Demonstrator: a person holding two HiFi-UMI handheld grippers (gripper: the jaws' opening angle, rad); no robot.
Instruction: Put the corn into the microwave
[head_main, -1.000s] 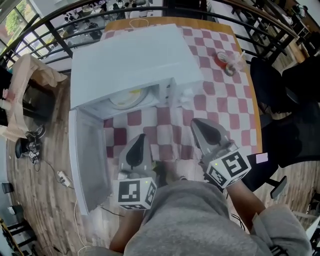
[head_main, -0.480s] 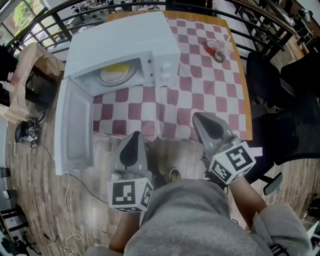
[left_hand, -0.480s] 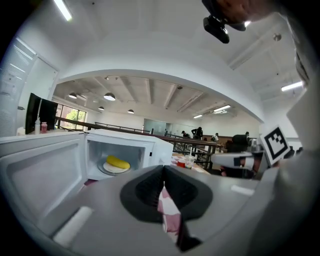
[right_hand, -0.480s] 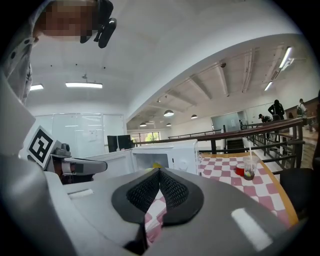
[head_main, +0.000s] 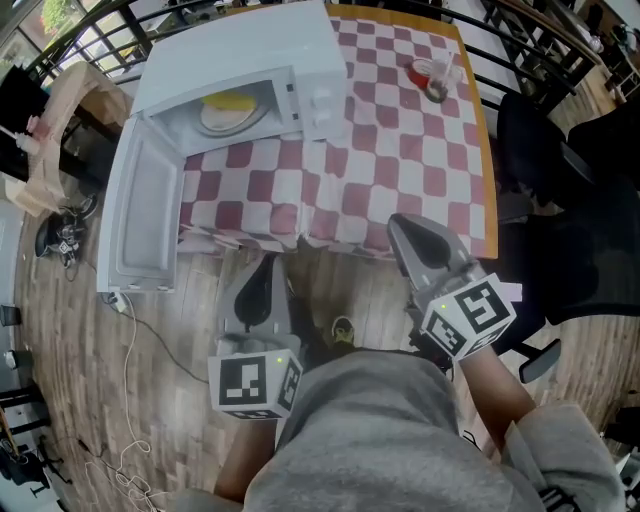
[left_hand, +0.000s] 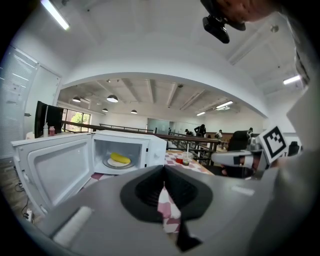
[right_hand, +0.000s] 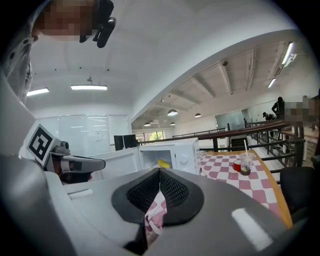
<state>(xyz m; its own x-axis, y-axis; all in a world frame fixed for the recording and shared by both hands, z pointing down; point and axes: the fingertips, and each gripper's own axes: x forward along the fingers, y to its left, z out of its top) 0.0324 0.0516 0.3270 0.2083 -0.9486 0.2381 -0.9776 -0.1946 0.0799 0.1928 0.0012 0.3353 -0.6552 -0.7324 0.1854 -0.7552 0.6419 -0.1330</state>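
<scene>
Left tongs (head_main: 268, 275) (left_hand: 164, 172): jaws pressed fully together with nothing gripped; only a strip of the checked cloth shows through the slit under the tips. They hang over the floor, just off the table's near edge.
Right tongs (head_main: 405, 232) (right_hand: 159, 172): closed tight and empty, level with the left pair and near the table's near edge.
Table (head_main: 400, 160): covered with a red-and-white checked cloth.
Corn (head_main: 232, 101) (left_hand: 120, 158) (right_hand: 163, 164): a yellow cob lying on a round white plate (head_main: 222, 117) inside the microwave, well apart from both tongs.
Microwave (head_main: 250, 50) (left_hand: 150, 147): a white box-shaped oven on the table's far left part, its white door (head_main: 140, 215) (left_hand: 57, 170) swung wide open.
Cup (head_main: 432, 78) (right_hand: 245, 165): clear plastic, with a straw, near the table's far right corner.
Floor (head_main: 60, 340): wooden planks.
</scene>
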